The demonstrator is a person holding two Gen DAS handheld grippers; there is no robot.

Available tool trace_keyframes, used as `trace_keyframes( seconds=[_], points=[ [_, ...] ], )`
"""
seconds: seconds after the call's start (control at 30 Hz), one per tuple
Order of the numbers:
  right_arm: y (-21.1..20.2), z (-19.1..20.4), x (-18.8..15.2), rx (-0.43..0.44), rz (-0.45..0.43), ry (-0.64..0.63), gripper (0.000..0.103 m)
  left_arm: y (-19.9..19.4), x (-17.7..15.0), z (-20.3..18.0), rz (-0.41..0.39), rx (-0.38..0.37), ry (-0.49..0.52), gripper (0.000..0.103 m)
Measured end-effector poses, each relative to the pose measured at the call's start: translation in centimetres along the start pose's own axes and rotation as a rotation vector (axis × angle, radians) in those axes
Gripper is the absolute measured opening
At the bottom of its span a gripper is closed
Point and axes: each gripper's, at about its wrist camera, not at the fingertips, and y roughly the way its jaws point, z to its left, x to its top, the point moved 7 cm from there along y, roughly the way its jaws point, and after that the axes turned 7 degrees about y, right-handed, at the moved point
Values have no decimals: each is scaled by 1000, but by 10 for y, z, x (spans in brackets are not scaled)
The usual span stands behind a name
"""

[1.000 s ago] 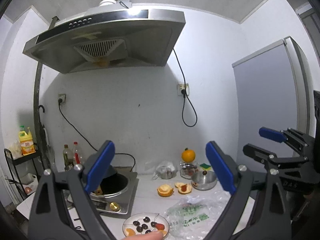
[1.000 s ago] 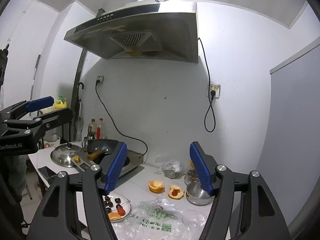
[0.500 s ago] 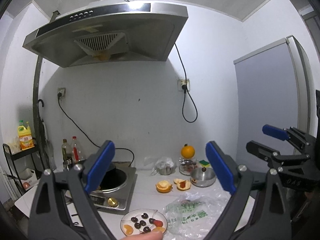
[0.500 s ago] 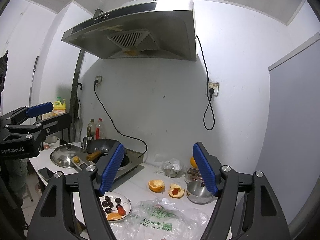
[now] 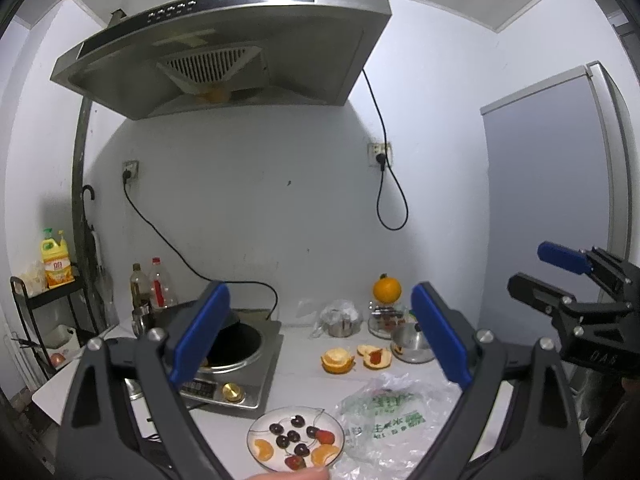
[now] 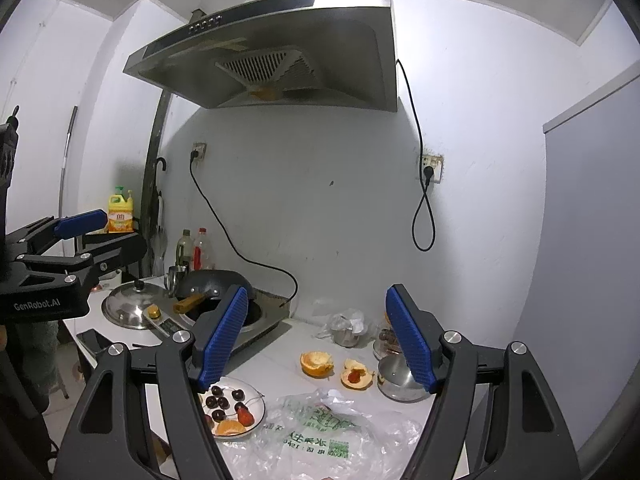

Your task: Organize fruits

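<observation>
while your left gripper [image 5: 316,336] has sunk a little since a second ago, the plate [image 5: 295,442] of fruit shows more fully in its view, and the range hood [image 5: 224,48] sits higher. your right gripper [image 6: 316,336] is almost where it was. both are wide, with nothing between the blue pads [image 5: 200,332].

the plate with cherries, strawberries and orange pieces lies on the counter [image 6: 288,344], beside the plastic bag [image 6: 320,436]. a whole orange [image 5: 387,289] stands further back.

a fingertip [image 5: 288,474] is cut off at the bottom edge. your right gripper's finger hides part of the plate and of the metal bowl [image 6: 394,382].
</observation>
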Motion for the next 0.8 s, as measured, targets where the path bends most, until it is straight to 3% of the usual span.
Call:
trace_keyframes(
  seconds=[0.8],
  points=[
    [12, 4, -5, 13, 26, -5, 75, 8, -15, 12, 29, 20, -12, 93]
  ],
)
